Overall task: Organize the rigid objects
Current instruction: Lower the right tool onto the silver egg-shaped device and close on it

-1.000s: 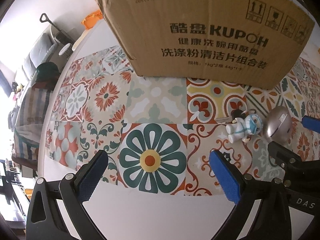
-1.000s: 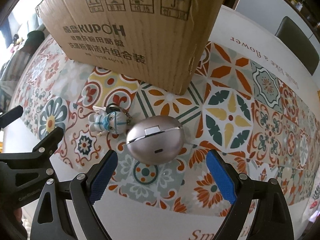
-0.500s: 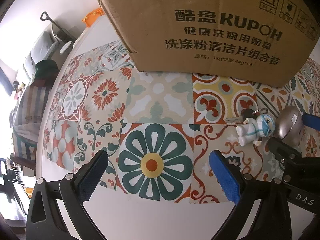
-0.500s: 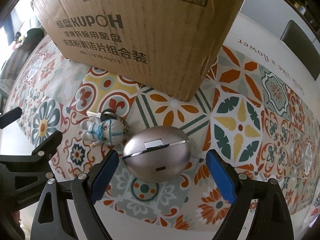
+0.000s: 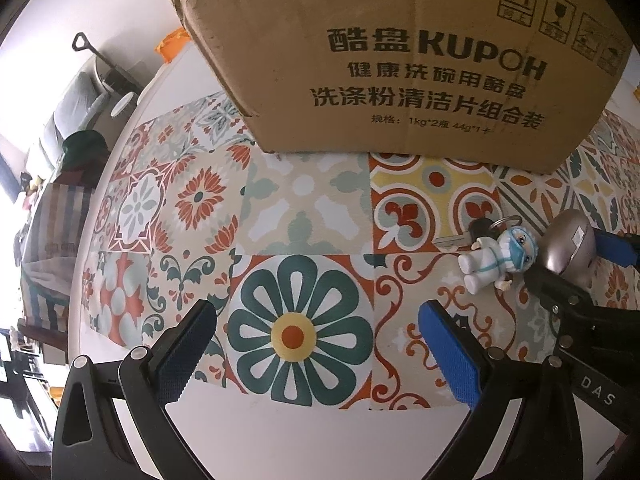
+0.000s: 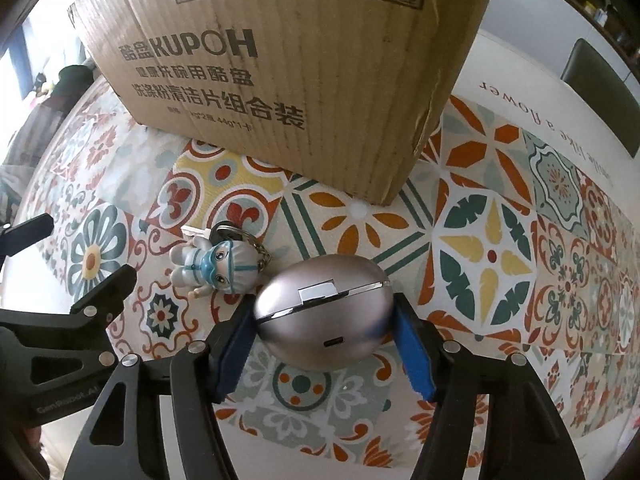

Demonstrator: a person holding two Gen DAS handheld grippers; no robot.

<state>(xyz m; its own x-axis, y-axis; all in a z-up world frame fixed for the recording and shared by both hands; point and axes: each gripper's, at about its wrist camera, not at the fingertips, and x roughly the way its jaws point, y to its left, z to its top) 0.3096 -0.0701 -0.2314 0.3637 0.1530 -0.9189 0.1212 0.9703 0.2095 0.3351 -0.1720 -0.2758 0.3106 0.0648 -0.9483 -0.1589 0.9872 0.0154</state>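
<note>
Moved: right tongs (image 6: 324, 344) just closing, now pinching silver egg-shaped case (image 6: 322, 316).
Left tongs (image 5: 316, 348): spread, empty.
Risk: slick curved shell squirting out, knocking figurine keychain (image 6: 212, 268).

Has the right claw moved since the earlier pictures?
Yes. The right claw came down onto the silver egg-shaped case; in its own view the brown cardboard box looms closer. Its jaws have just been closing, blue pads now against the case's sides.
</note>
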